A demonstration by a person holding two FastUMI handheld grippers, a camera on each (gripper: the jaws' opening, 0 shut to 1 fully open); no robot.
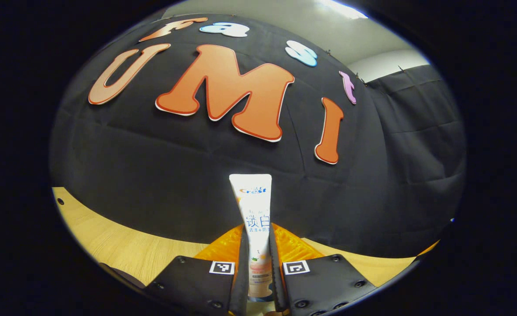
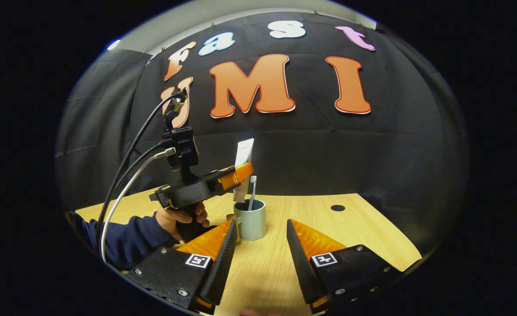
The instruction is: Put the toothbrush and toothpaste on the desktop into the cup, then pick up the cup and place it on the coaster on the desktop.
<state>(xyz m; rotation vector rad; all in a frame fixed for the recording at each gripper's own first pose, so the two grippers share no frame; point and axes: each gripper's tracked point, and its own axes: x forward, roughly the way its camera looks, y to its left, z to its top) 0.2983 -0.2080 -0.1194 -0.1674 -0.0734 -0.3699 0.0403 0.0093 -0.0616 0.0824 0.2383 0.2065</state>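
Note:
My left gripper (image 1: 258,256) is shut on a white toothpaste tube (image 1: 254,206), which stands upright between its fingers. In the right gripper view that left gripper (image 2: 239,172), held by a hand, carries the toothpaste tube (image 2: 244,153) just above the far left rim of a grey-green cup (image 2: 250,226). A toothbrush (image 2: 252,188) stands in the cup, head up. My right gripper (image 2: 261,224) is open and low over the wooden desktop (image 2: 350,232), with the cup a little beyond its fingertips.
A small brownish thing (image 2: 230,217) lies left of the cup, half hidden behind my right gripper's finger. A dark round hole (image 2: 337,208) sits in the desktop at the back right. A blue sleeve (image 2: 126,235) and cables (image 2: 126,175) occupy the left side.

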